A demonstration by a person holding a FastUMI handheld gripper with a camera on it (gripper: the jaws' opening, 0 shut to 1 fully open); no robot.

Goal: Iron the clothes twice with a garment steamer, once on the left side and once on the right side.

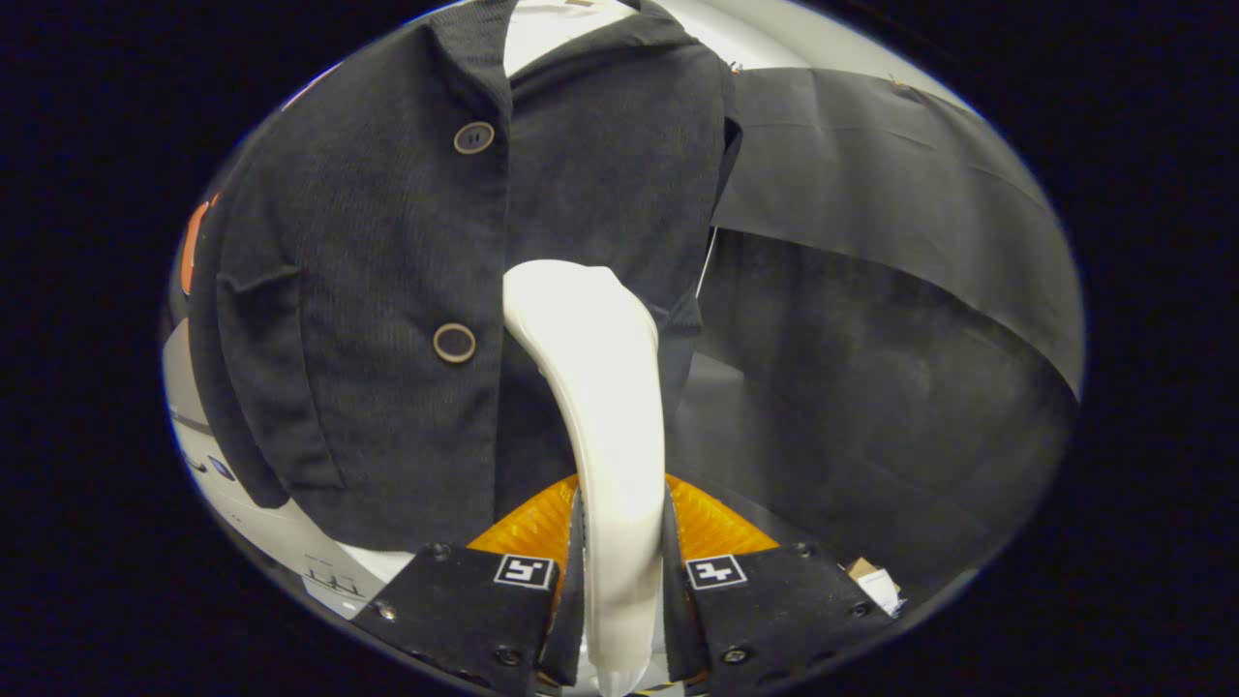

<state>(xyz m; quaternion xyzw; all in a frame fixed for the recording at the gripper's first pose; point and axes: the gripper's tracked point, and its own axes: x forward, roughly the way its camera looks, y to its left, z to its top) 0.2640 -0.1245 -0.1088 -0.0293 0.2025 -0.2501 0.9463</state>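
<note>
A white garment steamer point(605, 407) stands up between my two fingers, and my gripper point(619, 542) is shut on its handle. Its curved head rests against the front of a dark corduroy jacket point(387, 290) hanging just ahead. The head sits on the panel to the right of the button line, level with the lower brown button point(454, 343). An upper button point(473, 137) sits higher, near the collar. A flap pocket point(261, 286) shows on the jacket's left panel. The steamer's face is hidden against the cloth.
Black cloth point(891, 290) hangs as the booth wall to the right of the jacket. A white surface point(281, 532) shows below the jacket's hem at the left. A small scrap of card and paper point(876, 581) lies beyond my right finger.
</note>
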